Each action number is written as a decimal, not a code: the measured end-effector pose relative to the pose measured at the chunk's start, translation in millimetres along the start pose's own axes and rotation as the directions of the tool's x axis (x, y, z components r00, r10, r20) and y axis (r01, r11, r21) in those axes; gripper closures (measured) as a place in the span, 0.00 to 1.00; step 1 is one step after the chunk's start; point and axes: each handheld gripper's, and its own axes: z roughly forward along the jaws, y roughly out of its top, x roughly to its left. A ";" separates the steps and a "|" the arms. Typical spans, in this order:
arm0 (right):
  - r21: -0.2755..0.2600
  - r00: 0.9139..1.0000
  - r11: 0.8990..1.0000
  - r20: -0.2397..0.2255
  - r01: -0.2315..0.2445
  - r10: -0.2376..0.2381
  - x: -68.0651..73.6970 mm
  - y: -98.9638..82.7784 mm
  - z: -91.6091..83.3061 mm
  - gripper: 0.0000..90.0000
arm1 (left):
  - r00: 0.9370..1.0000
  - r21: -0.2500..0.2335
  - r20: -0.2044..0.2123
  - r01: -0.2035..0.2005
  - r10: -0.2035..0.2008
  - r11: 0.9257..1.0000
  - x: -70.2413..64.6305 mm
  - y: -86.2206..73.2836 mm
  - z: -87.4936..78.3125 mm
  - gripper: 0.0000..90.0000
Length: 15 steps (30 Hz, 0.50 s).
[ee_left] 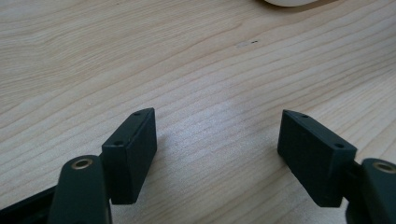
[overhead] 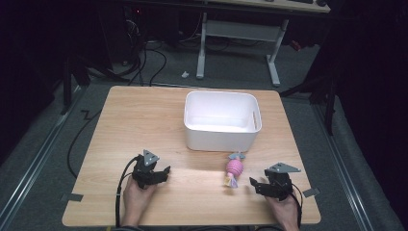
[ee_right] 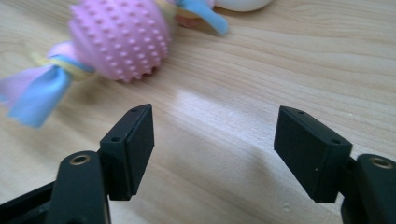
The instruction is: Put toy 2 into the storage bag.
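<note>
Now both my tongs, left point(overhead: 153, 174) and right point(overhead: 269, 185), spread, empty near worktop's front edge; knobbly toy point(overhead: 234, 168) may roll off-jaw.

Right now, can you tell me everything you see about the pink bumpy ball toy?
The pink ball toy is a round, rubbery-looking ball covered in little nubs. Strips of blue, pink and yellow fabric run through it and stick out knotted at both ends. It lies on its side on the wooden table, just in front of the white bin. The open right gripper sits beside it. Nothing holds it.
</note>
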 end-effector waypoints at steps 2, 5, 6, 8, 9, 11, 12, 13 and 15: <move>-0.003 1.000 1.000 -0.014 0.007 -0.007 2.9 0.1 -3.5 0.34 | 1.000 0.000 0.000 0.000 0.000 1.000 0.0 0.0 0.0 0.32; -0.014 0.999 1.000 -0.031 0.016 -0.017 5.9 1.8 -6.9 0.34 | 1.000 -0.003 -0.001 0.002 -0.002 1.000 -0.2 -0.1 0.2 0.32; -0.018 0.999 1.000 -0.037 0.020 -0.021 6.6 2.6 -7.4 0.34 | 1.000 -0.001 0.000 0.002 -0.002 1.000 -0.1 0.0 0.1 0.32; -0.026 0.998 0.999 -0.050 0.029 -0.031 9.6 5.8 -8.5 0.34 | 1.000 -0.003 -0.001 0.002 -0.002 1.000 -0.2 -0.1 0.2 0.32; -0.024 0.998 0.999 -0.056 0.028 -0.029 11.7 7.6 -8.9 0.34 | 1.000 -0.002 0.000 0.002 -0.002 1.000 -0.1 0.0 0.1 0.32; -0.030 0.997 0.999 -0.065 0.040 -0.042 14.9 11.9 -8.5 0.34 | 1.000 -0.003 -0.001 0.002 -0.002 1.000 -0.2 -0.1 0.2 0.32; -0.033 0.996 0.998 -0.071 0.046 -0.049 15.7 14.0 -7.9 0.34 | 1.000 -0.002 -0.001 0.002 -0.002 1.000 -0.2 -0.1 0.2 0.32; -0.035 0.996 0.999 -0.080 0.042 -0.044 17.1 16.5 -7.1 0.35 | 1.000 -0.002 -0.001 0.002 -0.002 1.000 -0.2 -0.1 0.1 0.32; -0.044 0.995 0.998 -0.086 0.048 -0.052 19.3 20.3 -5.5 0.35 | 1.000 -0.002 -0.001 0.002 -0.002 1.000 -0.1 -0.1 0.1 0.32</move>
